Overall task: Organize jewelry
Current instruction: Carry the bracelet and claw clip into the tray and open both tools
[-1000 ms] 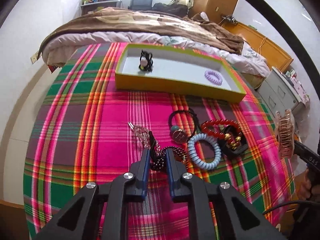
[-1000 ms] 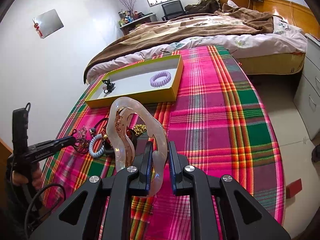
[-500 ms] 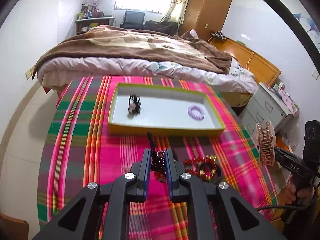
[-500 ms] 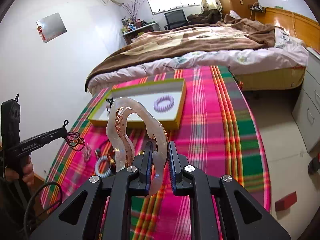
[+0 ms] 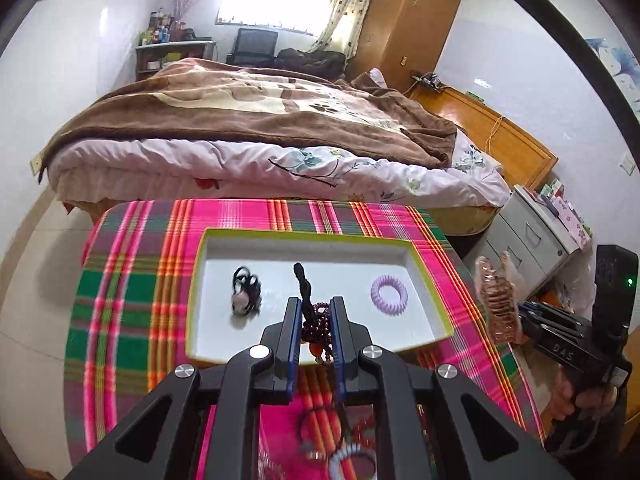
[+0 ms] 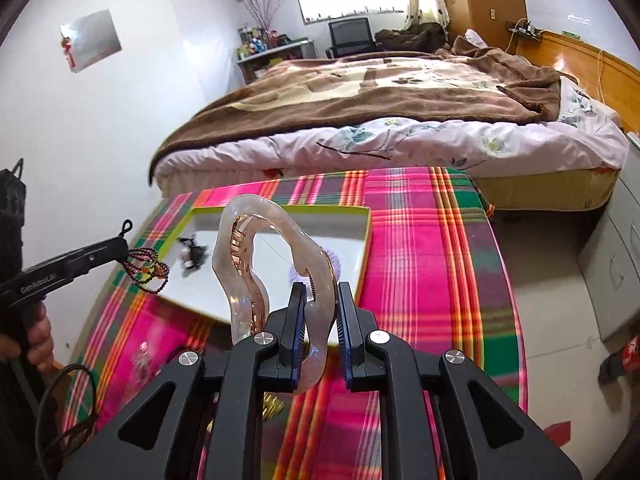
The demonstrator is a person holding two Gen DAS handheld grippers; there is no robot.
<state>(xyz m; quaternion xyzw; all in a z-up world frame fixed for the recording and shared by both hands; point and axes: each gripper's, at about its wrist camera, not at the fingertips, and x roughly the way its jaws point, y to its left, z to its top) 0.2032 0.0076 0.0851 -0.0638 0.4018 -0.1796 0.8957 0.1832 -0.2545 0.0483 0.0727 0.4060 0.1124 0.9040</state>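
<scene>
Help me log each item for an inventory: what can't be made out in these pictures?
- Left wrist view: jewelry pile on the cloth, blurred and behind the left gripper.
- Right wrist view: purple hair tie, mostly behind the hair claw.
- Right wrist view: black hair tie in the tray, motion-blurred.

Two wrist cameras, facing forward along the fingers
Both look down from close above at the tray (image 5: 424, 270) (image 6: 362, 248), bed (image 5: 248, 120) (image 6: 400, 92) beyond.
</scene>
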